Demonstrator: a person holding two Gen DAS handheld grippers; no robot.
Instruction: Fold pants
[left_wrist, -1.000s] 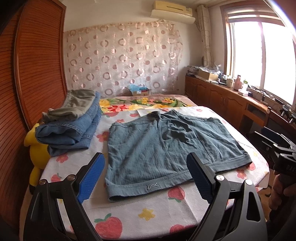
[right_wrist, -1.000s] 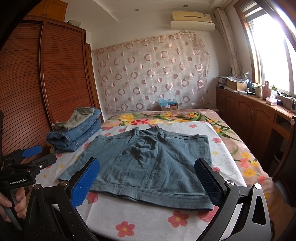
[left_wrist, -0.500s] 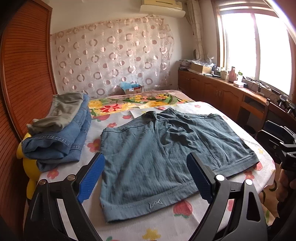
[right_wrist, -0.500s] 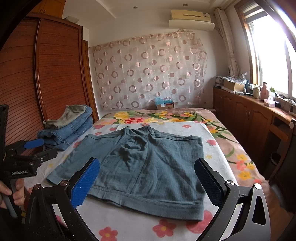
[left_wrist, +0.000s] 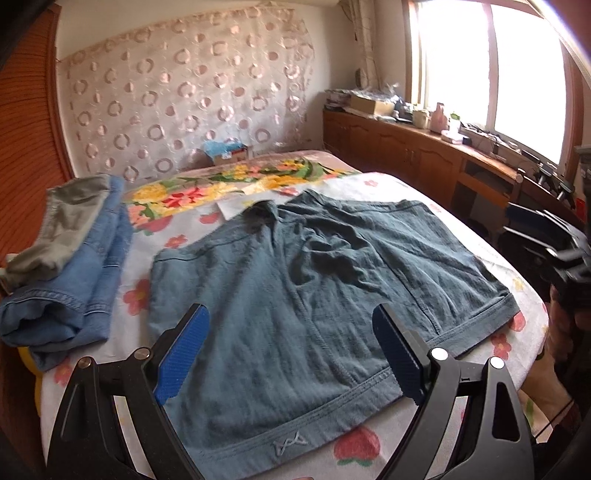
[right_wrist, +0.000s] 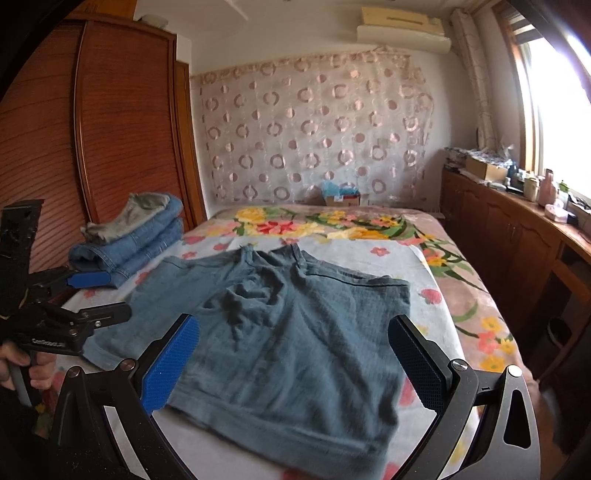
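Note:
A pair of teal-blue shorts (left_wrist: 314, 295) lies spread flat on the flower-print bed sheet (left_wrist: 354, 446), waistband toward me, legs pointing to the far wall. In the right wrist view the same shorts (right_wrist: 288, 332) fill the bed's near end. My left gripper (left_wrist: 291, 354) hovers open over the waistband's left half, nothing between its blue pads. My right gripper (right_wrist: 295, 362) hangs open above the shorts' right side, also empty. The left gripper (right_wrist: 85, 295) shows at the left edge of the right wrist view, held by a hand.
A stack of folded jeans with a grey-green garment on top (left_wrist: 70, 254) sits at the bed's left side, next to a wooden wardrobe (right_wrist: 110, 129). Low wooden cabinets (left_wrist: 424, 162) run under the window at right. A small box (right_wrist: 341, 197) rests at the bed's far end.
Both grippers have moved forward and lower toward the shorts, which now look larger and closer. The shorts themselves have not shifted. Both pairs of jaws stay open.

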